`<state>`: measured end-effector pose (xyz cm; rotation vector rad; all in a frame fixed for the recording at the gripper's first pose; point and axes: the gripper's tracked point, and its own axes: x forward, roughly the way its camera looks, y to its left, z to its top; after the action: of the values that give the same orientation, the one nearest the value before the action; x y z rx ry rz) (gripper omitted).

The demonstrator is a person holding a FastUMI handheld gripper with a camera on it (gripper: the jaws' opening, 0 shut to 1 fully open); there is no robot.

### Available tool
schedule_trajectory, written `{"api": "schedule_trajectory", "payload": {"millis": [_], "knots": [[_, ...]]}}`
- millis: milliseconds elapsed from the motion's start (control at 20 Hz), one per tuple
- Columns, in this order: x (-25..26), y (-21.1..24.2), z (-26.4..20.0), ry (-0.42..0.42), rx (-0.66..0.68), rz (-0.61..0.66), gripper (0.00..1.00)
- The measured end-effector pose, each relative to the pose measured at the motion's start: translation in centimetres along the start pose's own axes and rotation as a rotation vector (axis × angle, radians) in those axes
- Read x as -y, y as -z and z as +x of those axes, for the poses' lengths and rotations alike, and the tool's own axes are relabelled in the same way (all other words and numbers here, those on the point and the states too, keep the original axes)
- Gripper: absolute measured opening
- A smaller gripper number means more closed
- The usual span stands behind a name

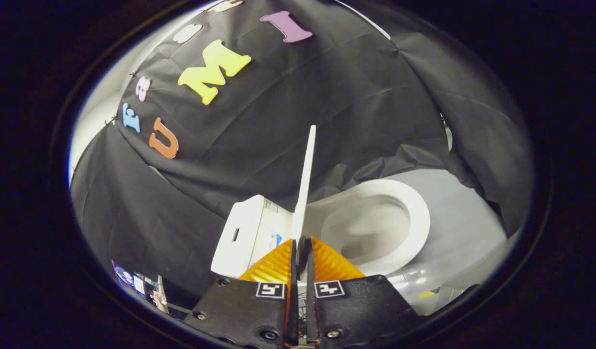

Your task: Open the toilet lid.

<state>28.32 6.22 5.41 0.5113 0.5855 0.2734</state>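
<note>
The white toilet lid (306, 174) stands raised, nearly upright, and I see it edge-on as a thin white plate rising straight ahead of the fingers. My gripper (303, 241) is shut on the lid's near edge, with one orange ribbed finger (276, 264) pressing on each side of it. To the right of the lid the white seat ring (416, 218) and the open bowl (370, 225) are uncovered. To the left of the lid sits the white tank (242, 235).
Black cloth walls hang close behind and around the toilet. A pale grey floor (465, 232) runs to the right of the bowl. Small cluttered items (138, 283) lie low to the left of the tank.
</note>
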Motion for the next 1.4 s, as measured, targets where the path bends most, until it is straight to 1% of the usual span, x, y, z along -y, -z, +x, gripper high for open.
{"api": "schedule_trajectory", "payload": {"millis": [150, 300, 650, 950, 1150, 1400], "knots": [[-2.2, 0.1, 0.0, 0.006, 0.001, -0.046, 0.09], [-4.3, 0.1, 0.2, 0.015, -0.014, -0.062, 0.09], [-10.2, 0.7, 1.0, 0.053, -0.038, -0.182, 0.09], [-15.8, 2.3, 2.0, 0.066, -0.048, -0.321, 0.10], [-19.6, 3.4, 3.7, 0.082, -0.061, -0.389, 0.10], [-24.4, 6.1, 5.7, 0.096, -0.076, -0.491, 0.10]]}}
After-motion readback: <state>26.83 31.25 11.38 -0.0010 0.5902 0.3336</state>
